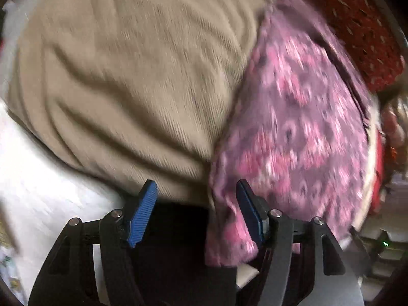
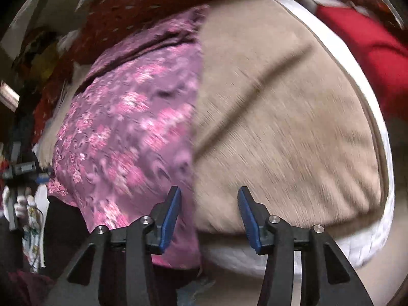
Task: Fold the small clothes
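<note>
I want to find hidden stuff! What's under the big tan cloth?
A white sheet peeks out beneath the tan cloth along its edge. The pink flowery cloth lies beside it. Anything under the tan cloth's middle is covered.

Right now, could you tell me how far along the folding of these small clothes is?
Done: the beige garment lies spread fairly flat, creased, with the pink floral garment beside it, overlapping its edge. In hand: nothing; the left gripper and right gripper are both open and hold no cloth. Left: neither piece looks clearly folded through the blur, so the folds seem still to do.
</note>
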